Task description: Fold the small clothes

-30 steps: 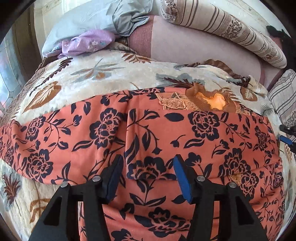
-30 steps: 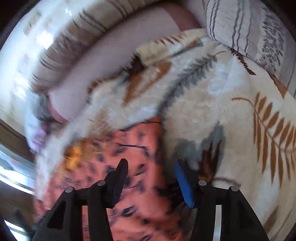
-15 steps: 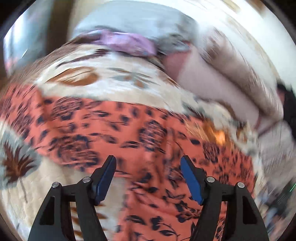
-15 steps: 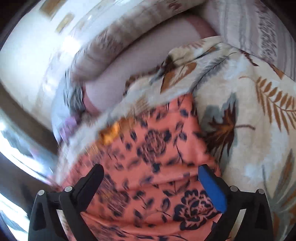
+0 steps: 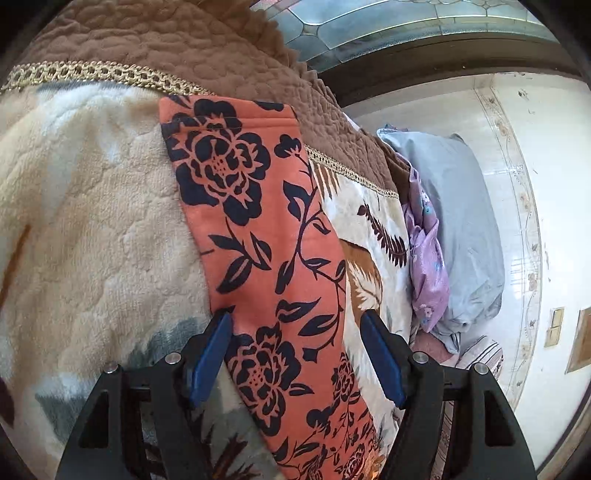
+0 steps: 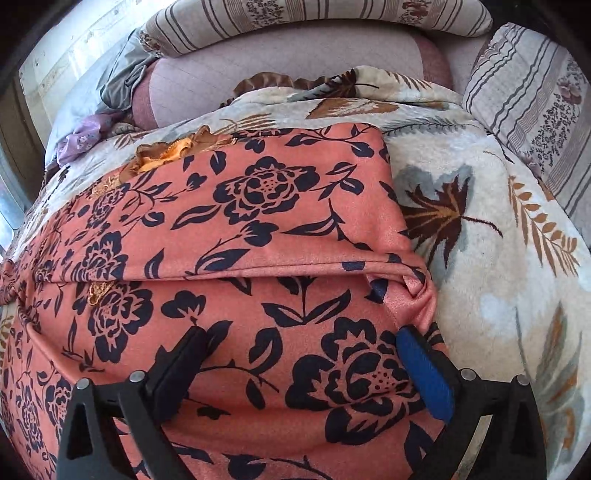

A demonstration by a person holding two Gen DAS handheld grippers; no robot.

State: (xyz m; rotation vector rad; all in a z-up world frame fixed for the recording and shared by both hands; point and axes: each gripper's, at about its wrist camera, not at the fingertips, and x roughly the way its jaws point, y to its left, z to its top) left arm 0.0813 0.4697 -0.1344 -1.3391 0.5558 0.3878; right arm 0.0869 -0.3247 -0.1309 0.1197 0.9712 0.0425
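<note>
On the bed, listed from the biggest thing down:

Blanket: a cream fleece blanket (image 6: 491,258) with brown and grey leaf prints covers the bed; in the left wrist view its quilted brown border (image 5: 177,48) with gold braid runs across the top.

Garment: an orange garment (image 6: 258,229) printed with dark navy flowers lies spread on the blanket. In the right wrist view an upper layer is folded over a lower one, the fold edge running across the middle, with the cloth bunched into a small knot at the fold's right end. In the left wrist view a long narrow part of it (image 5: 255,236) stretches away to a hemmed end that reaches the brown border.

Pillows: a striped pillow (image 6: 332,18) lies along the far side and another striped pillow (image 6: 532,103) sits at the right.

Grey bedding: a grey bundle (image 5: 458,229) lies past the blanket's edge, with a crumpled lilac cloth (image 5: 428,258) just beside it.

Right gripper (image 6: 299,339): jaws spread wide above the lower layer of the garment, the pads not pressing on it.

Left gripper (image 5: 295,325): jaws apart, one finger on either side of the narrow strip, with clear gaps between pads and cloth.
</note>
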